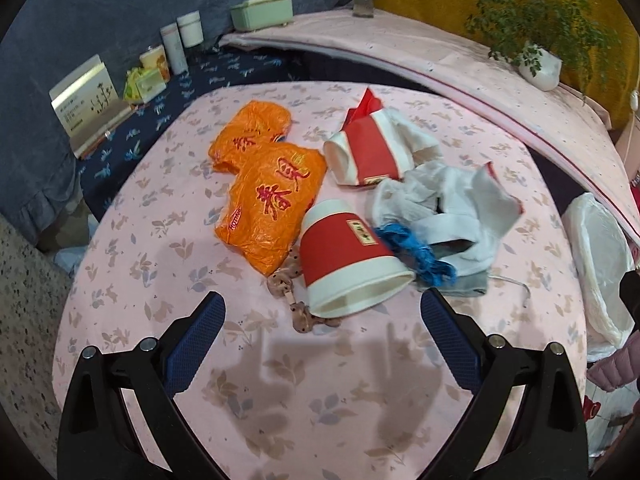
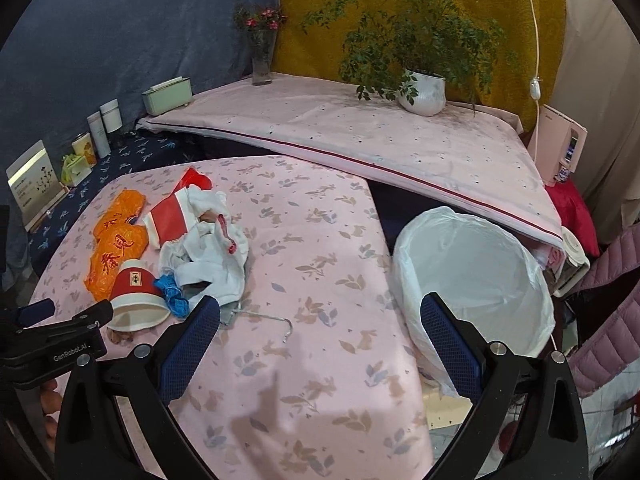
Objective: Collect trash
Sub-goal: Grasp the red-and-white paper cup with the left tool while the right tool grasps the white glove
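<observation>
A pile of trash lies on the pink table (image 1: 160, 264). It holds an orange plastic bag (image 1: 266, 188), a red-and-white paper cup (image 1: 348, 260) on its side, a second crushed cup (image 1: 366, 152), white crumpled wrappers (image 1: 448, 204) and a blue scrap (image 1: 420, 252). My left gripper (image 1: 322, 312) is open, just in front of the near cup's rim, and empty. My right gripper (image 2: 320, 316) is open and empty above the table's right edge, beside the white-lined bin (image 2: 476, 276). The pile also shows in the right wrist view (image 2: 200, 248).
A brown dotted strip (image 1: 292, 300) lies by the near cup. A thin wire hook (image 2: 276, 330) lies on the table. A raised pink shelf (image 2: 360, 140) at the back carries a potted plant (image 2: 424, 92), a vase (image 2: 262, 60) and a green box (image 2: 166, 96). Jars and cards line the left.
</observation>
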Motion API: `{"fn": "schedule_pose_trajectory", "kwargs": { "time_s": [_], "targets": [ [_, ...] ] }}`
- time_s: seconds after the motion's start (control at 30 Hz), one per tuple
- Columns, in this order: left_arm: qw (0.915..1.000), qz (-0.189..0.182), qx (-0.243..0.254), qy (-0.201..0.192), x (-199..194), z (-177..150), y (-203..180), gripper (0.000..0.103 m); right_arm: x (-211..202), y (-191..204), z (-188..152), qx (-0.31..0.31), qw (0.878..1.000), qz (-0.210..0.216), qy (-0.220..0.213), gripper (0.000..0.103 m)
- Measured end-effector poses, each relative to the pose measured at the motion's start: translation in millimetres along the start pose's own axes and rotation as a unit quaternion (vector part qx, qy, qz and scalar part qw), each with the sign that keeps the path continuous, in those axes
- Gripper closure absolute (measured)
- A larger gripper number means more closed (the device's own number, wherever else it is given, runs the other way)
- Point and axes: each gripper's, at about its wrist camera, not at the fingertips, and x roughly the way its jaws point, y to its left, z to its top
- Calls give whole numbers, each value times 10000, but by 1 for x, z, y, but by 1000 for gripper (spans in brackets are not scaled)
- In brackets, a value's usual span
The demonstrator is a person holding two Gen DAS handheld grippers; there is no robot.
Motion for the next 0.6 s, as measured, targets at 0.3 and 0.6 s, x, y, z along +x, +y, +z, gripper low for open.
{"fn": "schedule_pose_trajectory", "kwargs": {
  "time_s": [0.3,0.6],
  "targets": [
    [9958,-566,-562,459,42,17,19,9,59,38,16,-86,9993,284,244,14],
    [9980,-406,28,490,52,-9,18,17,84,56,10,-264,9979,341,483,26]
  ]
}}
